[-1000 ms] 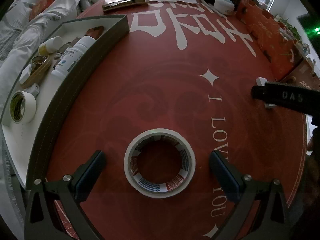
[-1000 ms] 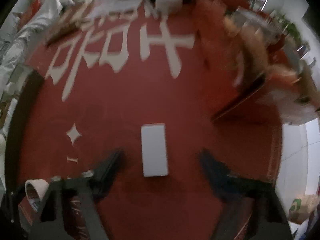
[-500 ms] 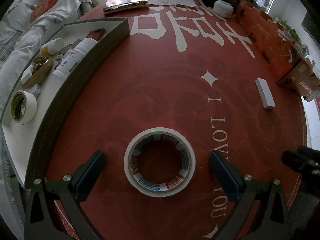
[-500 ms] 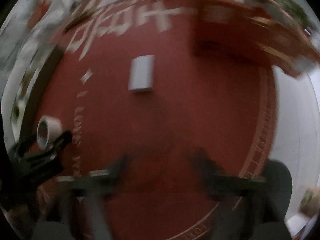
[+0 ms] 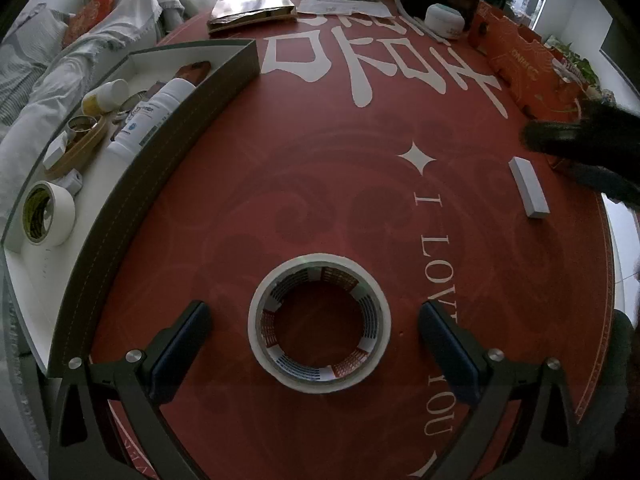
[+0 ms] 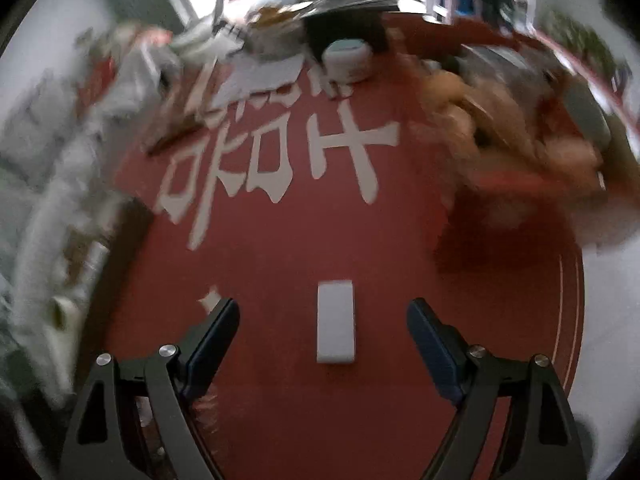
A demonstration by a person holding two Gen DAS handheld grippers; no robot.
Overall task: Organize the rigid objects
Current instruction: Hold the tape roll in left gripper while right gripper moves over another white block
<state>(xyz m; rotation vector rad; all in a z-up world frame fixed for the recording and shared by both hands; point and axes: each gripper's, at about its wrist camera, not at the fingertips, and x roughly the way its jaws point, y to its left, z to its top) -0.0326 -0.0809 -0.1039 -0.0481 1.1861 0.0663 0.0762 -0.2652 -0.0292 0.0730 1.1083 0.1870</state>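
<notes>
A white roll of tape (image 5: 319, 322) lies flat on the red table between the fingers of my open left gripper (image 5: 316, 320), which does not touch it. A small white rectangular block (image 5: 528, 188) lies at the right of the left wrist view, with a dark blur of the right gripper just beyond it. In the right wrist view the same block (image 6: 335, 321) lies between the fingers of my open right gripper (image 6: 323, 316), untouched. A grey tray (image 5: 168, 128) at the left holds a white bottle (image 5: 154, 114), a tape roll (image 5: 46, 214) and other small items.
Orange cartons (image 5: 524, 68) line the table's right edge. A white jar (image 5: 444, 20), a dark case, papers and a brown box (image 5: 250, 8) stand at the far side. A cloth-covered sofa (image 5: 60, 68) is beyond the tray.
The right gripper swung away and back; the white block now lies between its open fingers. The left gripper and the tape roll have not moved.
</notes>
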